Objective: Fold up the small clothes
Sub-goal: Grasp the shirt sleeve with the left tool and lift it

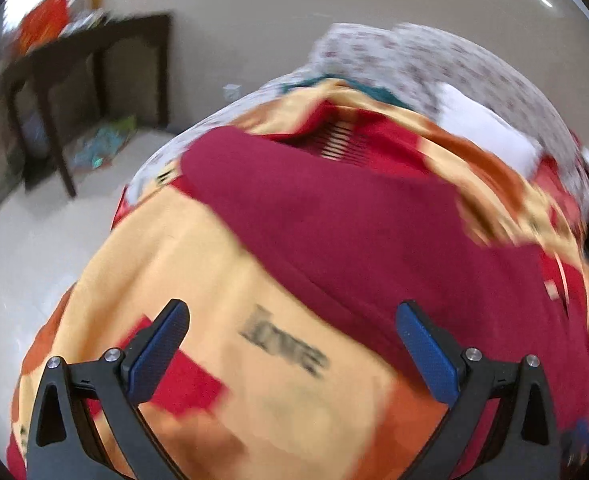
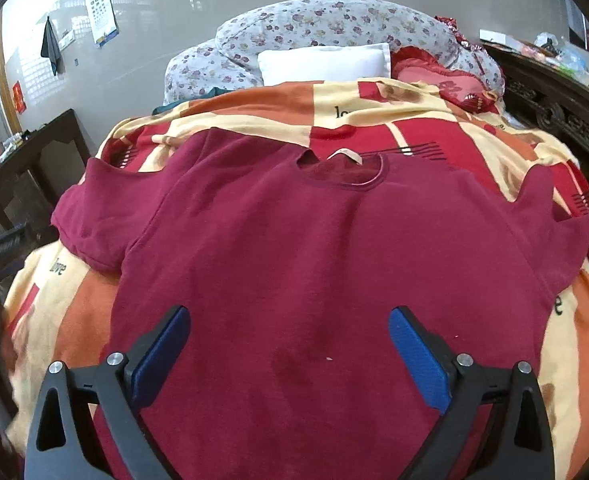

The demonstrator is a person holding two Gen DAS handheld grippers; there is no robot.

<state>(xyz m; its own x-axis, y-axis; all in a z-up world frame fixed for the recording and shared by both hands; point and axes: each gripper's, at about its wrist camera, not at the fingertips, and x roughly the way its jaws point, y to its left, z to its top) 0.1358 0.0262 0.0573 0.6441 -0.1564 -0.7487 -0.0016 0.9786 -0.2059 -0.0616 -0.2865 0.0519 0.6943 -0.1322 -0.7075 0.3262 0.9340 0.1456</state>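
The right hand-held gripper [image 2: 290, 344] is held spread and empty just above the lower body of the maroon T-shirt [image 2: 314, 248]. The shirt is laid flat, front up, on the patterned bedspread [image 2: 414, 120], its collar toward the white pillow [image 2: 322, 62] and both short sleeves spread out. The left hand-held gripper [image 1: 294, 340] is also spread, with nothing pinched, over bare bedspread just beside the shirt's left edge; that view is blurred. No fold is seen yet, so the first fold is judged to be in hand. A grip on a sleeve or side edge is called for next.
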